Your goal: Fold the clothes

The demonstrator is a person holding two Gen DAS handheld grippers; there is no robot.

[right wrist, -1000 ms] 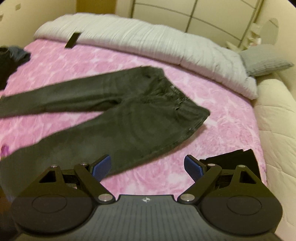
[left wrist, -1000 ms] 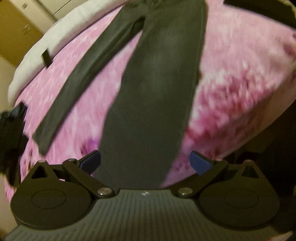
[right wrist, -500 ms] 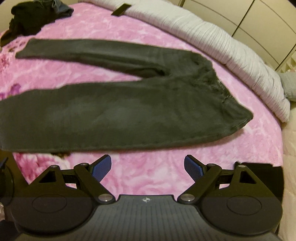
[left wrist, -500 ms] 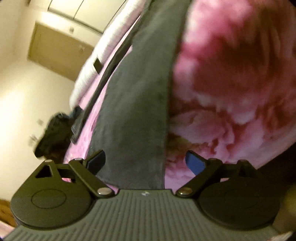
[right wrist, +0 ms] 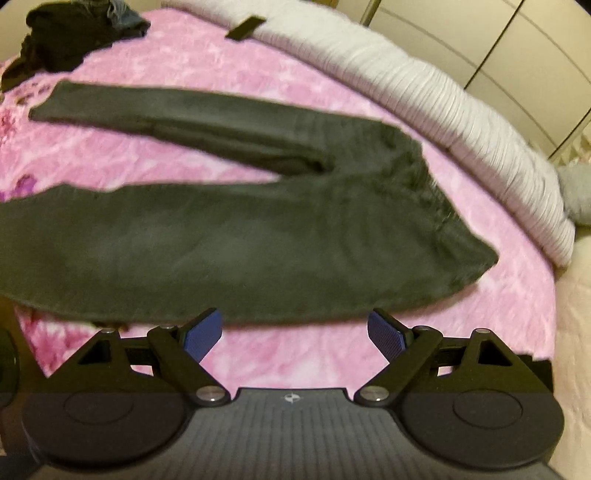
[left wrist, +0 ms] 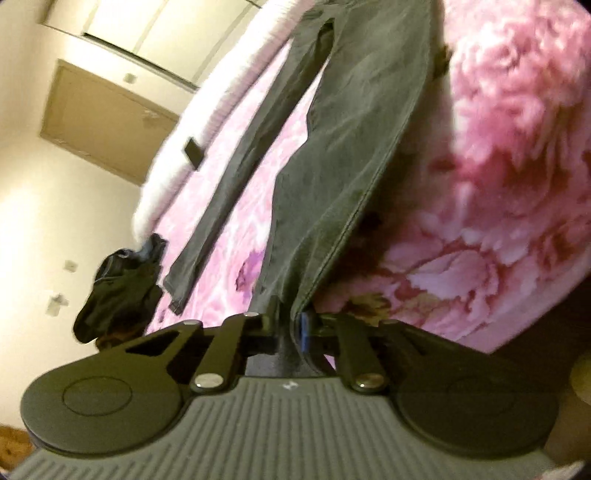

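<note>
Dark grey trousers [left wrist: 351, 147] lie spread flat on a pink flowered blanket [left wrist: 498, 184], legs apart. In the left wrist view my left gripper [left wrist: 291, 325] is at the hem end of the nearer leg; its jaws are closing and the hem fabric is pinched between the pads. In the right wrist view the trousers [right wrist: 258, 236] stretch across the frame, waist at the right. My right gripper [right wrist: 295, 332] hovers open just in front of the near leg's lower edge, with only blanket [right wrist: 295, 354] between its blue pads.
A heap of dark clothes [right wrist: 70, 37] lies at the far left corner of the bed, also visible as the heap [left wrist: 118, 291]. A rolled white duvet [right wrist: 443, 110] runs along the far side, with a small black object [right wrist: 245, 27] on it. Wardrobe doors stand behind.
My left gripper dropped to the hem of the near leg and its jaws went from wide open to closed on the fabric. My right gripper sank closer to the trousers, still open.
</note>
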